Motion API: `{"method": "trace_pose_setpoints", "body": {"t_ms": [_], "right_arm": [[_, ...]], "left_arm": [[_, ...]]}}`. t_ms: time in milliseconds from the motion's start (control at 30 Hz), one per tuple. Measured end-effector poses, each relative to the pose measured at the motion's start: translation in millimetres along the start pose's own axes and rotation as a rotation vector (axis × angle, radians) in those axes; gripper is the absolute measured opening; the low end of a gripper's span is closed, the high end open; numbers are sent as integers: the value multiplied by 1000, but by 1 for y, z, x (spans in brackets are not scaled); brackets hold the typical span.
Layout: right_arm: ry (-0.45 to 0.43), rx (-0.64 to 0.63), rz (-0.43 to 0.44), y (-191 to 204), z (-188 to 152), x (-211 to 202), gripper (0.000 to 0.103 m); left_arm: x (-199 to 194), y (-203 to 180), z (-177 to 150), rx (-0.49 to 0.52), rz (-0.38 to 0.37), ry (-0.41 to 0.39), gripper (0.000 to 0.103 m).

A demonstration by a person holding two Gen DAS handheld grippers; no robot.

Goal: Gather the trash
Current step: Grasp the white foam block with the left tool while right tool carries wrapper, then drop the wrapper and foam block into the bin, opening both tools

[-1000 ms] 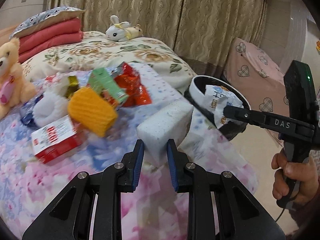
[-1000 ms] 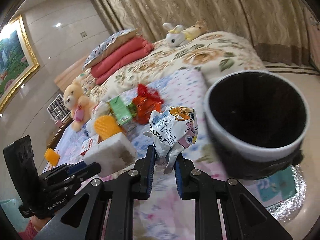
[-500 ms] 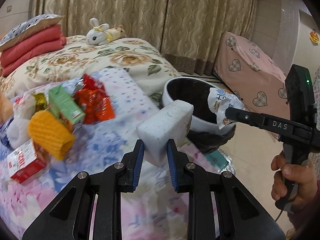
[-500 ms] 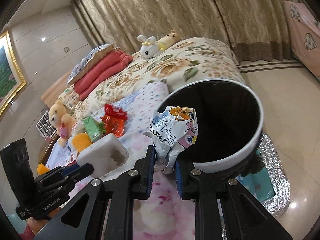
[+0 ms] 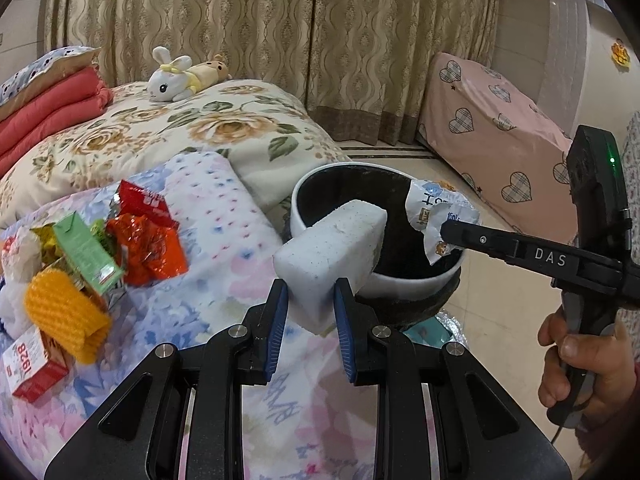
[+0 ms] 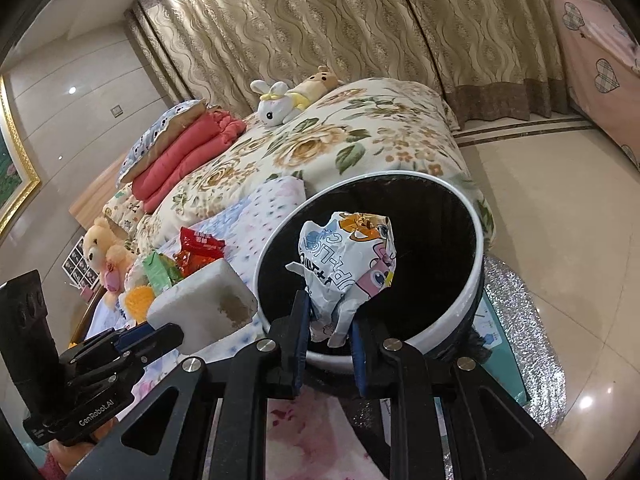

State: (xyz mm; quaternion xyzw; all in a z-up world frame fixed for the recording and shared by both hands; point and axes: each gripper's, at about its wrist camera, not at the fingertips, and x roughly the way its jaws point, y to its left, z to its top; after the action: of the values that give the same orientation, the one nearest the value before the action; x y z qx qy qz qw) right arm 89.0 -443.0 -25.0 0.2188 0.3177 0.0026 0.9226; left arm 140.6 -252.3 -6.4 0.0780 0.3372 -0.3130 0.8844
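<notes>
My left gripper (image 5: pixel 309 300) is shut on a white foam block (image 5: pixel 332 248) and holds it at the near rim of the white, black-lined trash bin (image 5: pixel 404 280). My right gripper (image 6: pixel 329 308) is shut on a crumpled white snack wrapper (image 6: pixel 348 268) held over the bin's mouth (image 6: pixel 440 248). The wrapper (image 5: pixel 436 212) and the right gripper (image 5: pixel 452 234) also show in the left wrist view, above the bin's right side. The foam block (image 6: pixel 204 300) shows at the left in the right wrist view, next to the bin's rim.
More trash lies on the floral bed cover: red wrappers (image 5: pixel 148 236), a green carton (image 5: pixel 86 256), an orange foam net (image 5: pixel 66 316), a red and white box (image 5: pixel 32 364). A plush rabbit (image 5: pixel 172 76), folded red quilts (image 5: pixel 48 108) and a teddy bear (image 6: pixel 104 256) are on the bed. A shiny mat (image 6: pixel 532 320) lies under the bin.
Both grippers have moved from over the bed toward the bin with their loads. The wrapper now hangs over the bin's mouth and the foam block reaches its near rim.
</notes>
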Motion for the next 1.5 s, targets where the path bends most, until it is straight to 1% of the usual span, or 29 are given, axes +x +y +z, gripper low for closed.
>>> {"method": "trace_pose_setpoints", "body": {"t_ms": [300,733,933,967,1033,1067,1100,1133,1200,1267,1433,1500], "right_arm": [[8,12,-16,-14,13,6,21],[35,27,-39,-32,27,18,22],[35,20,-52,-33,32,19,23],[35,21,-57,-34,32,19,25],[34,26,-66,-35,33,19,35],[32,32,-67,-35,34,19,51],[26,40,-65,-36,33,18,62],[20,42,-66,-36,34,17,64],[9,42,-73,-35,33,14,65],[5,46,-71,-33,32,12,66],[-14,34,-53,-19,26,8,78],[-16,21,-40,-8,22,9,84]], "left_arm": [[16,-10,20,13,-10,0,23],[46,-23,36,6,-36,38,24],[52,-29,38,14,-47,49,28],[52,-29,37,14,-52,51,31],[51,-29,37,13,-44,51,47],[50,-29,37,10,-39,46,59],[48,-28,36,7,-35,37,64],[46,-27,35,5,-31,31,65],[44,-23,32,-1,-17,31,69],[41,-17,27,-20,-10,33,71],[28,4,9,-84,11,39,72],[21,14,1,-107,28,38,73]]}}
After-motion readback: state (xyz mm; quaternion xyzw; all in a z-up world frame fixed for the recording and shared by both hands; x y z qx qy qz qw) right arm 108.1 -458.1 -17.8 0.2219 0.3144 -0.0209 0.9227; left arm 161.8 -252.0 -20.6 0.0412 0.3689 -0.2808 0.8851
